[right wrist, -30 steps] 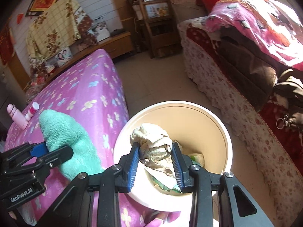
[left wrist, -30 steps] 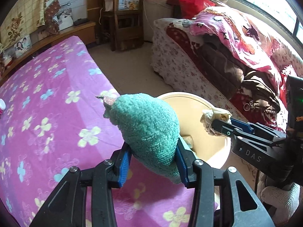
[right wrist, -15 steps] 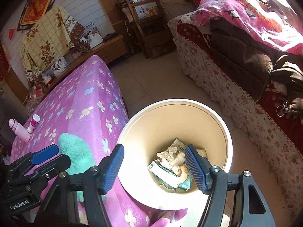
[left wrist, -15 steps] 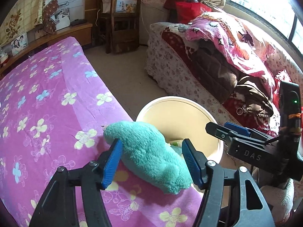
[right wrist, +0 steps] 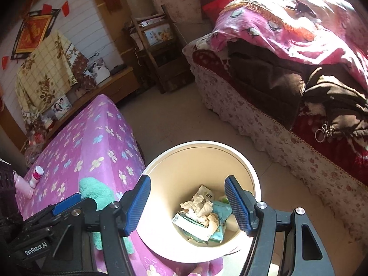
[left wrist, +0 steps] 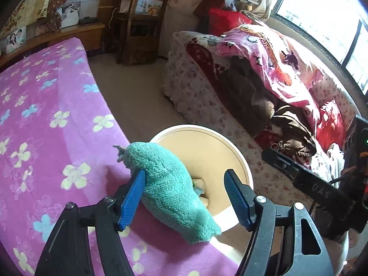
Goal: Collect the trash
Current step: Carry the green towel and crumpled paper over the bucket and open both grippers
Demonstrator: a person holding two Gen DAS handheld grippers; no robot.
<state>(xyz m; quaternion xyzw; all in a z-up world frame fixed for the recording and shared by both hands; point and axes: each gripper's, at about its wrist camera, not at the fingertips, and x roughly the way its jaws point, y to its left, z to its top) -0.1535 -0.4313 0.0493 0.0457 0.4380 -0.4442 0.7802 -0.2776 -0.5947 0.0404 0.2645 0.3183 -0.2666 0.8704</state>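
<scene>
The right gripper (right wrist: 187,201) hangs over a cream bin (right wrist: 241,158) with its blue jaws spread, having just been opening, and nothing sits between them. Below and ahead of the jaws, crumpled tissue (right wrist: 201,209) lies on flat packets (right wrist: 197,226) at the bin's bottom. To the claw's left the left gripper (right wrist: 66,203) reaches in by a teal cloth (right wrist: 96,191) on the purple flowered bedspread (right wrist: 92,138), with a pink bottle (right wrist: 23,185) further left and a covered sofa (right wrist: 287,126) off to the right.
</scene>
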